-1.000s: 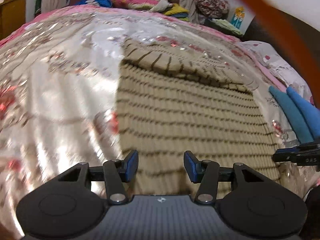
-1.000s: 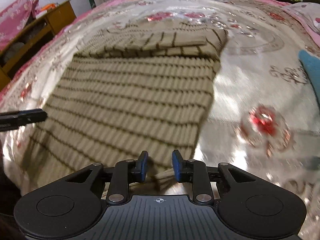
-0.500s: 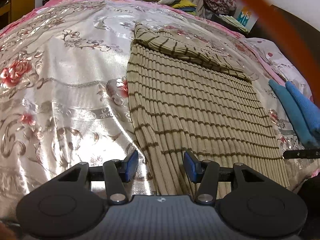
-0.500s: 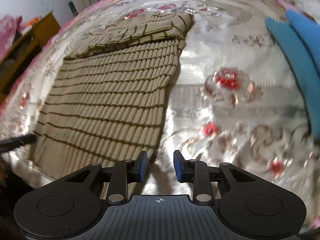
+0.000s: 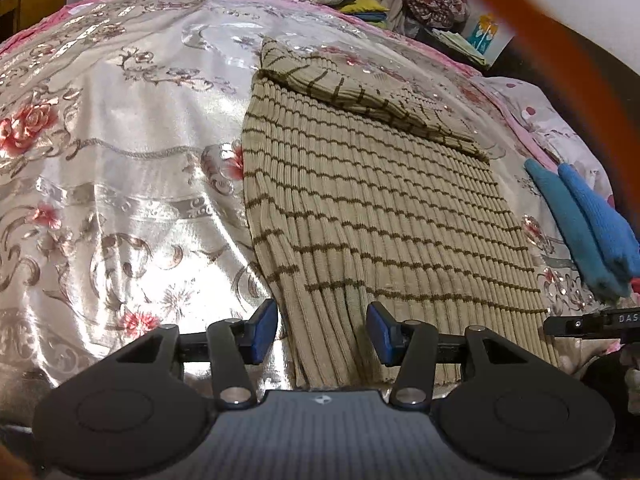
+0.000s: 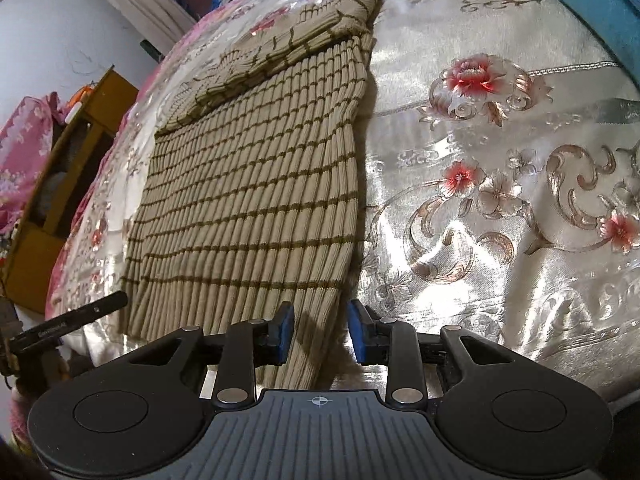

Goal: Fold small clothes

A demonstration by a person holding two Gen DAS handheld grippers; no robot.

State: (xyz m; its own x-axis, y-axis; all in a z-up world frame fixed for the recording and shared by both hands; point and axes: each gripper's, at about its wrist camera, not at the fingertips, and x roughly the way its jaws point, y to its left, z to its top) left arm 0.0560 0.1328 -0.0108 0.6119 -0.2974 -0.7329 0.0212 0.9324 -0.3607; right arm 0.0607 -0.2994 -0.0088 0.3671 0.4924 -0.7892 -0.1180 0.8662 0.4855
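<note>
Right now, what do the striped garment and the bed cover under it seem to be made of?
Striped sweater: looks like ribbed knit, wool or acrylic, matte beige with thin brown stripes; the raised vertical ribs show it. Bedspread: seems a satin-like synthetic, glossy, catching bright glare, with woven or embroidered pink flowers and scrolls. Exact fibres cannot be told.

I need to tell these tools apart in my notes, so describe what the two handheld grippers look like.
Both look alike. The left gripper and right gripper each have a black ribbed body with a small crosshair mark, two round black discs at the sides, black linkage arms with silver pivot pins, and blue pads on the fingertips. No cables or sleeves show.
</note>
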